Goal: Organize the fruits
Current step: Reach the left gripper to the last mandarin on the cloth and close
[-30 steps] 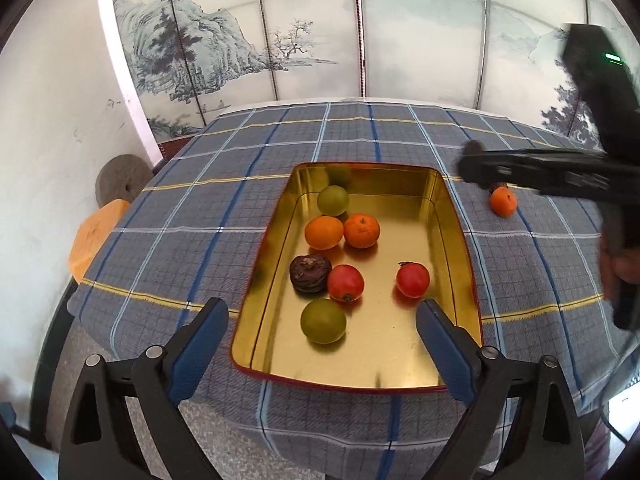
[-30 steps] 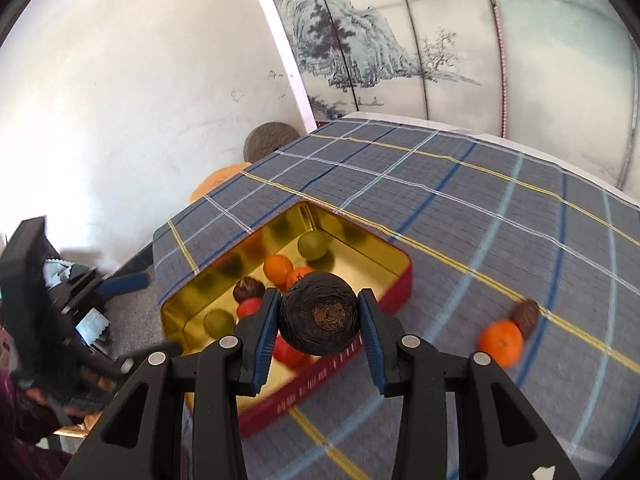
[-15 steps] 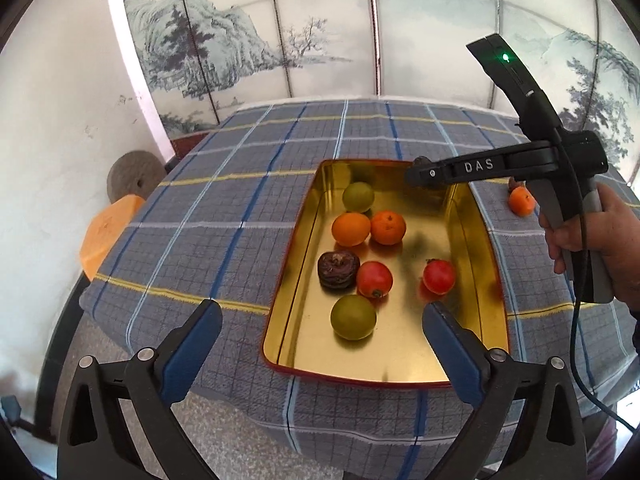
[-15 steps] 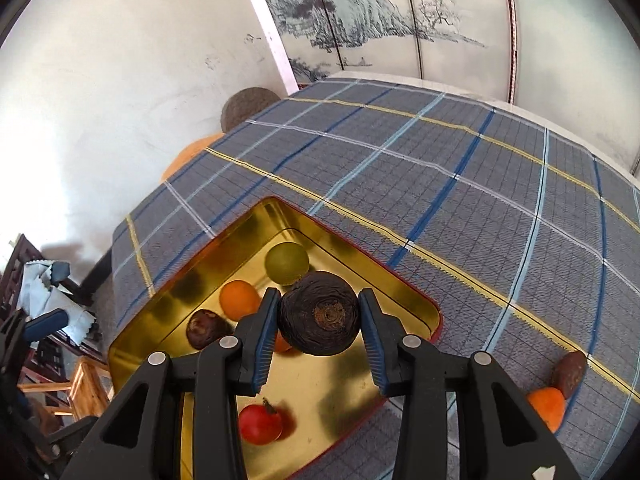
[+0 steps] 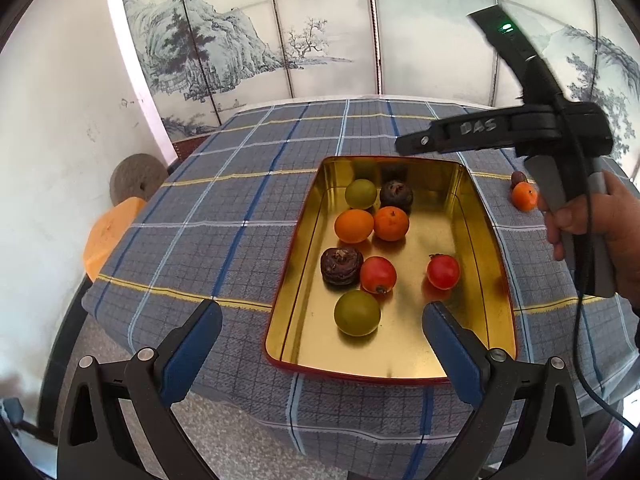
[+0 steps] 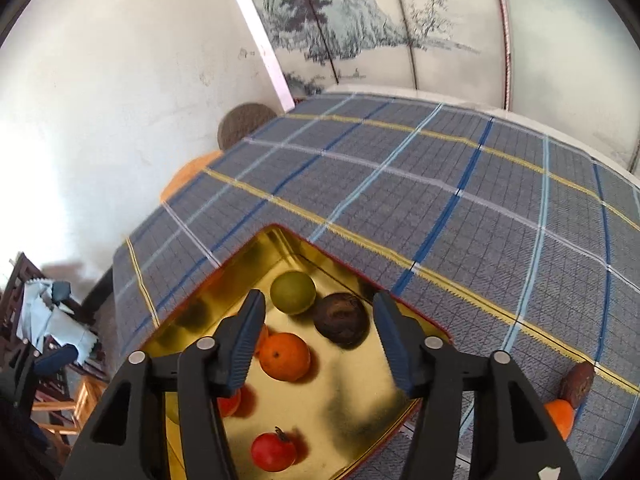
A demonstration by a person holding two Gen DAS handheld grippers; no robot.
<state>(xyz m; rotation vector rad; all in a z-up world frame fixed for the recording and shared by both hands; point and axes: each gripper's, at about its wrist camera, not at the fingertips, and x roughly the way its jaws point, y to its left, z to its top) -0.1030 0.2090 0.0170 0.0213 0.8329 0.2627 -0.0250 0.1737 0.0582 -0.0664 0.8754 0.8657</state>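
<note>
A gold tray (image 5: 486, 248) with a red rim sits on the plaid tablecloth and holds several fruits. A dark wrinkled fruit (image 5: 396, 196) lies at its far end beside a green fruit (image 5: 361, 194); both also show in the right wrist view, the dark fruit (image 6: 341, 319) and the green fruit (image 6: 293, 293). My right gripper (image 6: 320, 336) is open and empty just above the dark fruit; it shows in the left wrist view (image 5: 416, 145). My left gripper (image 5: 322, 336) is open and empty at the tray's near end. An orange (image 5: 525, 196) and a dark fruit (image 5: 518, 177) lie on the cloth to the right.
Two oranges (image 5: 372, 224), two red fruits (image 5: 408, 273), another dark fruit (image 5: 341, 266) and a green fruit (image 5: 357, 313) fill the tray's middle. An orange stool (image 5: 108, 232) and a round stone (image 5: 136, 178) stand left of the table. A painted screen stands behind.
My right gripper has opened and let go of the dark wrinkled fruit, which now lies in the tray's far end. The left gripper has drifted slightly.
</note>
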